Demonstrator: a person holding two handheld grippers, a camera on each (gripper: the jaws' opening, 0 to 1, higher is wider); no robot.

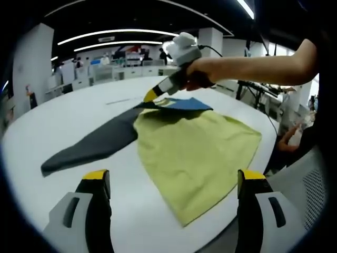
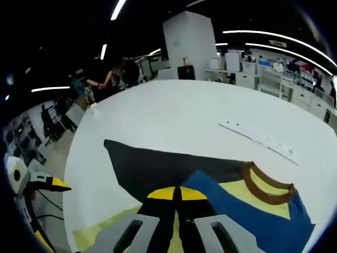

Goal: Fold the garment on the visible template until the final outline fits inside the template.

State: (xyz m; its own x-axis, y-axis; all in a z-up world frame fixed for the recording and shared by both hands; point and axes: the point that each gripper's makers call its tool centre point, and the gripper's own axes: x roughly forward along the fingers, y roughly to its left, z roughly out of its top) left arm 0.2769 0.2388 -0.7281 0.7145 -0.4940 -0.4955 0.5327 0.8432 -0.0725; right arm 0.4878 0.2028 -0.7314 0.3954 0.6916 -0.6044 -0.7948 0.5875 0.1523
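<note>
Yellow-tipped jaws of the right gripper [image 2: 176, 194] are pressed together on the garment [image 1: 195, 147] near its collar [image 2: 266, 185]. The left gripper [image 1: 171, 182] hangs with jaws wide apart over the yellow body. The garment lies flat on the white table [image 1: 79, 113], dark sleeve [image 1: 92, 145] stretched out

Bare white table [image 1: 68, 113] is being left open to the left of the garment [image 1: 195, 153] and beyond it, where only a flat ruler-like strip [image 2: 260, 138] is lying. The far collar edge is being occupied by the right gripper [image 1: 150, 96] and the person's arm [image 1: 253, 68]. Open room is being kept between the left gripper [image 1: 174, 182] jaws.
</note>
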